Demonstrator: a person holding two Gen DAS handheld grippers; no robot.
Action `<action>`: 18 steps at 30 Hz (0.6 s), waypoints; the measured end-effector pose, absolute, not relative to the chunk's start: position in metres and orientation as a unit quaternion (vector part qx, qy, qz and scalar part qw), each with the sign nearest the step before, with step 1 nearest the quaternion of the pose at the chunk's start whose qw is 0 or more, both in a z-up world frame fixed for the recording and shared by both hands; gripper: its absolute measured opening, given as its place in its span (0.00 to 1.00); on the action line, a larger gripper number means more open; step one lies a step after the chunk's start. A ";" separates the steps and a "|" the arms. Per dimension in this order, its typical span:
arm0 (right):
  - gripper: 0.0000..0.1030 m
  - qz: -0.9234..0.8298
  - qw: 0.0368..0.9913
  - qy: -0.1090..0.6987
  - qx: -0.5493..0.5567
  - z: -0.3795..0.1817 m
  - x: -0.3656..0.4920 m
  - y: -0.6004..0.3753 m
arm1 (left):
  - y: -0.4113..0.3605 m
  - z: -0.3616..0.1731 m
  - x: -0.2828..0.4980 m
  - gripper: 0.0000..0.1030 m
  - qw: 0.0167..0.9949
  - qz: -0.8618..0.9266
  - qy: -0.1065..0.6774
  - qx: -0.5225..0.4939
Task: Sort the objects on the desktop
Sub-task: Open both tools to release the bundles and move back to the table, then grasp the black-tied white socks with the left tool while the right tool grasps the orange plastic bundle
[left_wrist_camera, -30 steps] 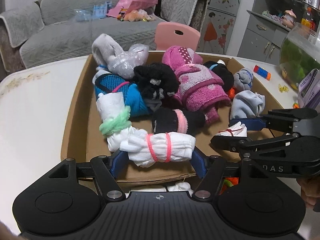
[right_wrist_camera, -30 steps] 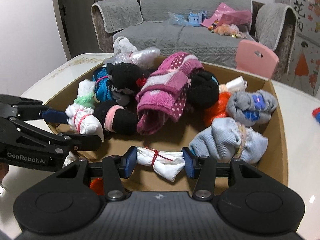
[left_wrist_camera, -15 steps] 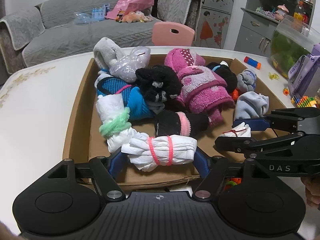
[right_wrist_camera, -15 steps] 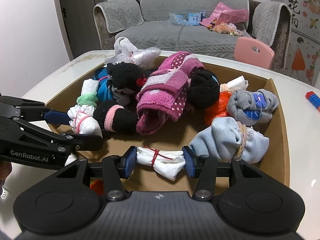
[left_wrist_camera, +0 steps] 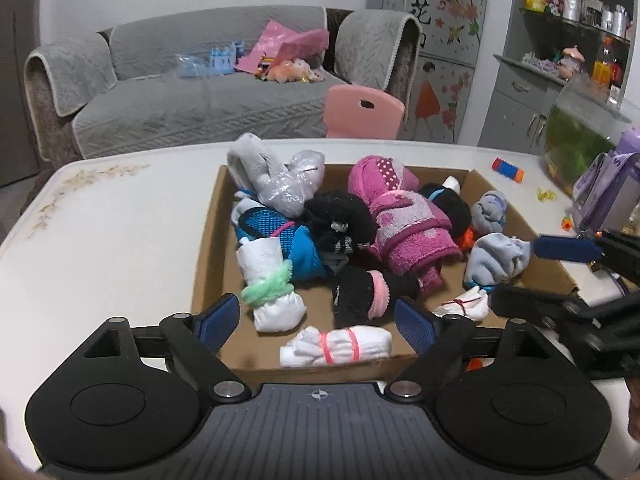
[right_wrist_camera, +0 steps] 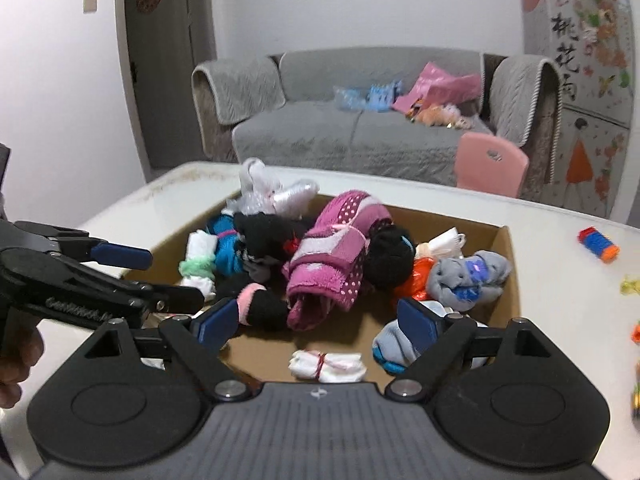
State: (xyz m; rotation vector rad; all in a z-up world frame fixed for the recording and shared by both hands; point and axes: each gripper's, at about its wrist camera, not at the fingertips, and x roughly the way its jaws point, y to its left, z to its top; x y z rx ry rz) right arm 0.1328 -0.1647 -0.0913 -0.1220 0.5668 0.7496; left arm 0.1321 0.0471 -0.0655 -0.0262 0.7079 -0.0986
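A shallow cardboard box [left_wrist_camera: 202,264] [right_wrist_camera: 508,256] on the white table holds several rolled sock bundles. A white bundle with pink bands [left_wrist_camera: 336,346] lies at the box's near edge, below my left gripper [left_wrist_camera: 318,322], which is open and empty above it. A smaller white bundle with a red band [right_wrist_camera: 328,366] [left_wrist_camera: 464,306] lies on the box floor, below my right gripper [right_wrist_camera: 316,328], which is open and empty. Each gripper shows from the side in the other's view: the right [left_wrist_camera: 560,276], the left [right_wrist_camera: 120,276].
A pink fleece roll [left_wrist_camera: 404,220], black, blue and grey bundles fill the box's middle and back. A small orange and blue toy [left_wrist_camera: 507,169] and a purple case [left_wrist_camera: 604,192] lie on the table at the right. A pink chair back [left_wrist_camera: 364,114] stands behind the table.
Both grippers opened and let go of their white sock bundles, which now lie in the box. Both grippers rose and pulled back.
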 end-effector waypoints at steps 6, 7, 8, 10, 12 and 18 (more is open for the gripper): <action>0.84 0.365 0.897 0.246 -0.047 -0.093 0.080 -0.181 | 0.052 -0.074 0.092 0.87 0.939 -0.034 0.343 -0.022; 0.85 0.363 0.898 0.246 -0.046 -0.096 0.074 -0.180 | 0.051 -0.077 0.087 0.87 0.938 -0.033 0.345 -0.022; 0.85 0.362 0.897 0.250 -0.044 -0.100 0.070 -0.180 | 0.049 -0.082 0.084 0.87 0.937 -0.032 0.348 -0.018; 0.86 0.363 0.894 0.260 -0.040 -0.110 0.063 -0.176 | 0.044 -0.088 0.082 0.87 0.935 -0.032 0.354 -0.007; 0.85 0.363 0.890 0.273 -0.037 -0.119 0.061 -0.170 | 0.042 -0.092 0.083 0.87 0.932 -0.029 0.361 -0.009; 0.85 0.361 0.890 0.272 -0.058 -0.135 0.049 -0.151 | 0.039 -0.105 0.095 0.87 0.923 -0.039 0.382 -0.021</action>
